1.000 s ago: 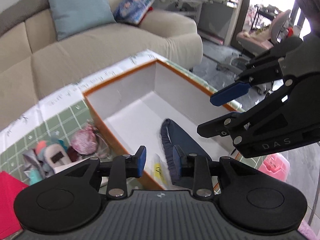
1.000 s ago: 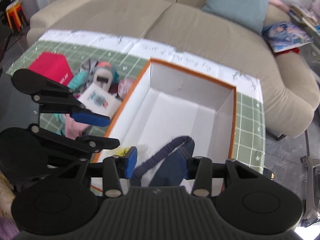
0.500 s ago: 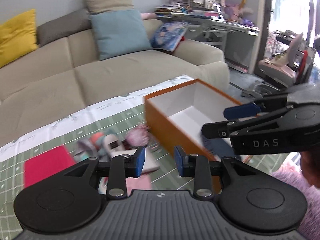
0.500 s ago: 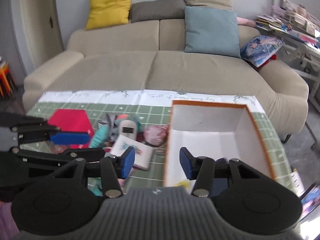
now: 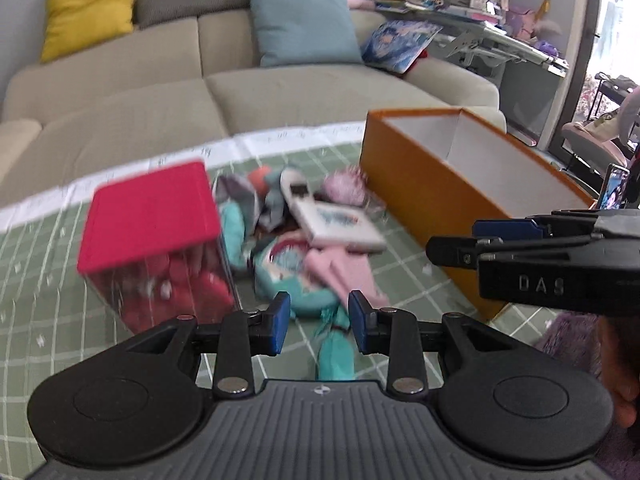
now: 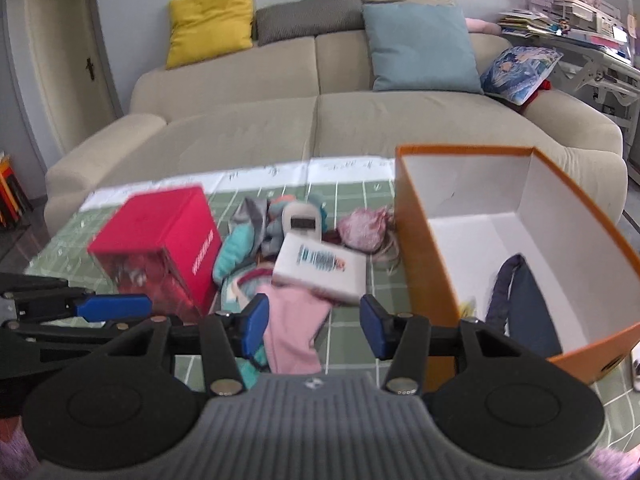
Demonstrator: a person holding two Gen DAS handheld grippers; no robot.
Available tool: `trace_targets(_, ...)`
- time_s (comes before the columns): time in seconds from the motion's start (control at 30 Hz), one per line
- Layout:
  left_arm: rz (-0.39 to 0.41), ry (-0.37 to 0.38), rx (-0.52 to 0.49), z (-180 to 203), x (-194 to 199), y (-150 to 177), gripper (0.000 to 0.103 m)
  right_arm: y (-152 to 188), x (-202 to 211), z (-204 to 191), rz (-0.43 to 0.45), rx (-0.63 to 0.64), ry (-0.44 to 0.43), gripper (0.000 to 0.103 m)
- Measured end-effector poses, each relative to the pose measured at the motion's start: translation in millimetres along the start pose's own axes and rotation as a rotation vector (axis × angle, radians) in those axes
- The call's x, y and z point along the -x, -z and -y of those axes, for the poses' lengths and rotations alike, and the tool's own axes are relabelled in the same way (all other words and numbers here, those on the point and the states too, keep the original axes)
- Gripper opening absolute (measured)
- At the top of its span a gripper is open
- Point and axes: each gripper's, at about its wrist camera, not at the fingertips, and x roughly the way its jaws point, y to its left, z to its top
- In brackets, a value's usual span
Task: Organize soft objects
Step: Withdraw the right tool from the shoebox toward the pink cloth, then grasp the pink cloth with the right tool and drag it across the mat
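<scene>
Evidently both the left claw (image 5: 315,328) and right claw (image 6: 314,330) hang released, empty, above the bench (image 6: 352,192). At twelve o'clock lies the pink cloth (image 6: 294,328), probably light and limp; pinch a bunched fold. Orange box (image 6: 424,264) sits at two o'clock.

A beige sofa (image 6: 320,120) carries a yellow cushion (image 6: 210,20) and a blue cushion (image 6: 420,48); a door (image 6: 60,60) stands left.
</scene>
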Motion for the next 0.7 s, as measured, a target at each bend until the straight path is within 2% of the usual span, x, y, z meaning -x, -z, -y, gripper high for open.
trace_targets(0.03, -0.005, 0.005, 0.013, -2, -2, 3, 0.051, 3, -3, -2, -0.008, 0.015, -0.002, 0.05)
trace_targets(0.1, -0.011, 0.012, 0.042, -8, -6, 10, 0.055, 8, -10, -4, -0.03, 0.035, -0.004, 0.05)
trace_targets(0.33, -0.028, 0.009, 0.074, -14, -17, 21, 0.061, 20, -31, -1, -0.093, 0.041, -0.006, 0.05)
trace_targets(0.6, -0.06, 0.021, 0.103, -21, -36, 22, 0.061, 25, -53, -7, -0.137, 0.066, -0.007, 0.05)
trace_targets(0.7, -0.078, 0.032, 0.103, -24, -44, 20, 0.061, 23, -62, -6, -0.15, 0.054, -0.026, 0.047)
